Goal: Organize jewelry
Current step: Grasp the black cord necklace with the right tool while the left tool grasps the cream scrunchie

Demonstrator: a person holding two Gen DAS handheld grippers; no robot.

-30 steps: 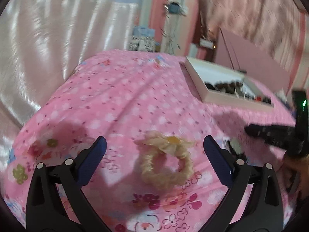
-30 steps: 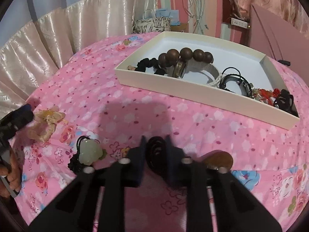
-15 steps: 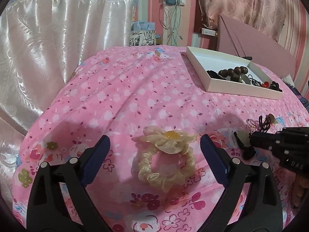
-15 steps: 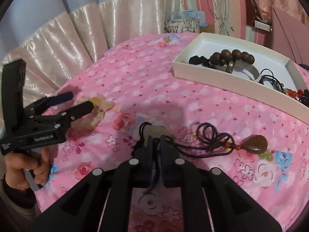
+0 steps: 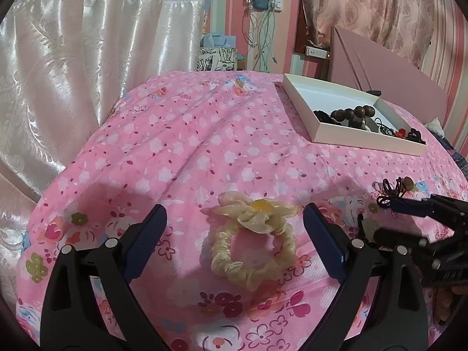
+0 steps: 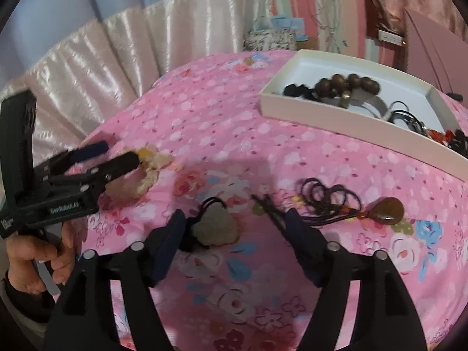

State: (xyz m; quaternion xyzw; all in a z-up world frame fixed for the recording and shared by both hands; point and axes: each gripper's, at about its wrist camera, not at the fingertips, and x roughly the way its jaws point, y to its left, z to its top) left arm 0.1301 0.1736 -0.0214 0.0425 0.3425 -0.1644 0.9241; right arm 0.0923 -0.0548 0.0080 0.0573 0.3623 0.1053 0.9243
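A cream scrunchie with a yellow-centred flower (image 5: 251, 242) lies on the pink floral bedspread between the wide-open fingers of my left gripper (image 5: 235, 219). My right gripper (image 6: 235, 219) is open, its fingers on either side of a pale green pendant on a black cord (image 6: 215, 228). A brown teardrop pendant on a coiled black cord (image 6: 387, 210) lies just right of it. The white jewelry box (image 6: 345, 122) holds brown beads, black cords and red pieces; it also shows in the left wrist view (image 5: 362, 143). The left gripper shows in the right wrist view (image 6: 96, 161).
Satin curtains (image 5: 73, 73) hang along the bed's left side. A pink lid or board (image 5: 389, 67) stands behind the box. Bags and hanging cables (image 5: 222, 52) are at the far wall. The bedspread (image 5: 190, 146) stretches between the scrunchie and the box.
My right gripper has opened from shut and now straddles the green pendant. The left gripper has stayed open around the scrunchie, with only slight shift of view.
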